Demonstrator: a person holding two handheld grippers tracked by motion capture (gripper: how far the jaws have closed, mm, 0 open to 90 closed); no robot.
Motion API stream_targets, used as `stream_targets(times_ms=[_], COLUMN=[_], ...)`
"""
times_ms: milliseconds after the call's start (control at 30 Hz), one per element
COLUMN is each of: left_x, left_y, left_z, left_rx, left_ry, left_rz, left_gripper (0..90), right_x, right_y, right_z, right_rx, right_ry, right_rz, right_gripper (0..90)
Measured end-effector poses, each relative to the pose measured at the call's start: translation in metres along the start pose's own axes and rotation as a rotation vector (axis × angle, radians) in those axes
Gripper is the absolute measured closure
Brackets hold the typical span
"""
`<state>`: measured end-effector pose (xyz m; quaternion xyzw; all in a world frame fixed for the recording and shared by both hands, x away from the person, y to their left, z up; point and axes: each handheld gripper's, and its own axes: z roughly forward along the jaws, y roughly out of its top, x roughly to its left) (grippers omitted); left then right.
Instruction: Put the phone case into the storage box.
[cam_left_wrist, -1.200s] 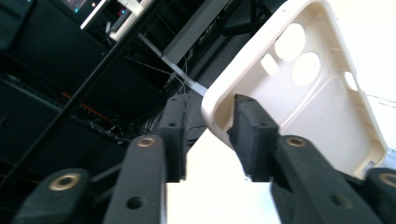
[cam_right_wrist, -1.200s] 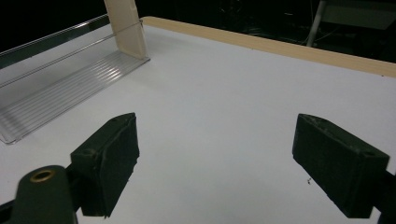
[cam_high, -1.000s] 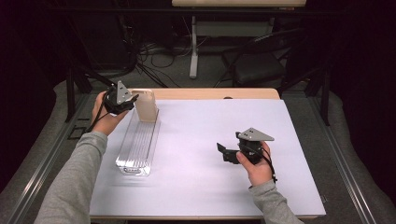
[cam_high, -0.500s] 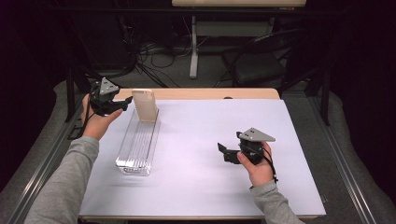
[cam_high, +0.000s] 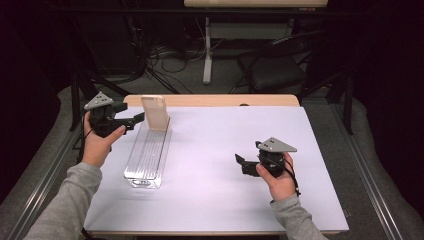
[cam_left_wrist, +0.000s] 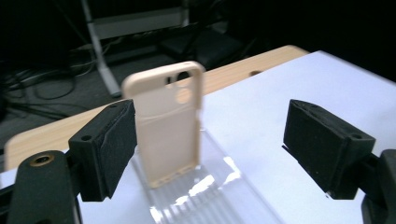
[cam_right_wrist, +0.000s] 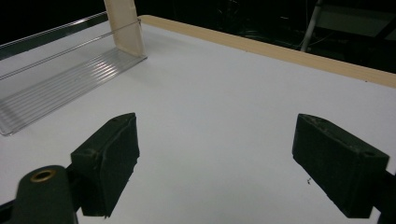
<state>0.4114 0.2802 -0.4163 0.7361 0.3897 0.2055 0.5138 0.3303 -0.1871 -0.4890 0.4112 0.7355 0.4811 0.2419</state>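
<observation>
Moved: our left hand-held gripper (cam_high: 134, 120) has backed away from the phone case (cam_high: 154, 113), jaws spread, empty.
Case: upright at the clear rack's (cam_high: 146, 159) far end.
Right hand-held gripper (cam_high: 242, 164): open, idle over the tabletop (cam_high: 220, 150).
Tip: we retreat straight, avoiding the case.

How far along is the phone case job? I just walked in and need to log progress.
Done, it seems: the beige phone case stands upright at the far end of the clear ribbed tray. In hand: nothing; the left tongs are open beside the case, apart from it. The right tongs are open over the white mat. What is left is unclear.
</observation>
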Motion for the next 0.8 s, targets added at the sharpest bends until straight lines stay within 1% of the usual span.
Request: stream_targets(times_ms=[100,167,233,333,367,467,567,633,700,767,800], left_x=[-0.007,-0.012,-0.016,-0.019,-0.020,-0.024,-0.027,-0.031,-0.035,-0.038,-0.040], left_y=[-0.004,-0.007,-0.012,-0.017,-0.018,-0.025,-0.029,-0.034,-0.039,-0.043,-0.045], left_z=[-0.007,-0.012,-0.018,-0.023,-0.025,-0.030,-0.034,-0.037,-0.038,-0.039,-0.039], left_rx=[-0.022,-0.030,-0.046,-0.067,-0.071,-0.061,-0.052,-0.063,-0.067,-0.065,-0.060], left_ry=[-0.025,-0.030,-0.044,-0.056,-0.048,-0.035,-0.044,-0.046,-0.048,-0.045,-0.040], left_rz=[-0.011,-0.023,-0.043,-0.056,-0.062,-0.054,-0.041,-0.049,-0.045,-0.036,-0.024], left_gripper=[17.6,17.3,17.0,16.9,16.6,15.3,13.4,10.9,10.5,10.1,10.0], right_x=[-0.001,-0.001,-0.002,-0.002,-0.002,-0.002,-0.002,-0.003,-0.003,-0.002,-0.002], right_y=[-0.001,-0.001,-0.002,-0.004,-0.004,-0.006,-0.008,-0.009,-0.010,-0.011,-0.012], right_z=[-0.003,-0.005,-0.007,-0.010,-0.011,-0.014,-0.016,-0.017,-0.019,-0.020,-0.020], right_rx=[-0.002,-0.003,-0.003,0.001,0.002,0.001,0.003,0.005,0.003,0.006,0.007], right_ry=[-0.001,-0.002,-0.004,-0.006,-0.005,-0.005,-0.008,-0.009,-0.011,-0.011,-0.010], right_rz=[-0.009,-0.013,-0.017,-0.021,-0.024,-0.026,-0.030,-0.035,-0.039,-0.036,-0.042], right_gripper=[14.3,14.3,14.2,14.2,14.2,14.2,14.1,14.0,13.6,12.8,11.2])
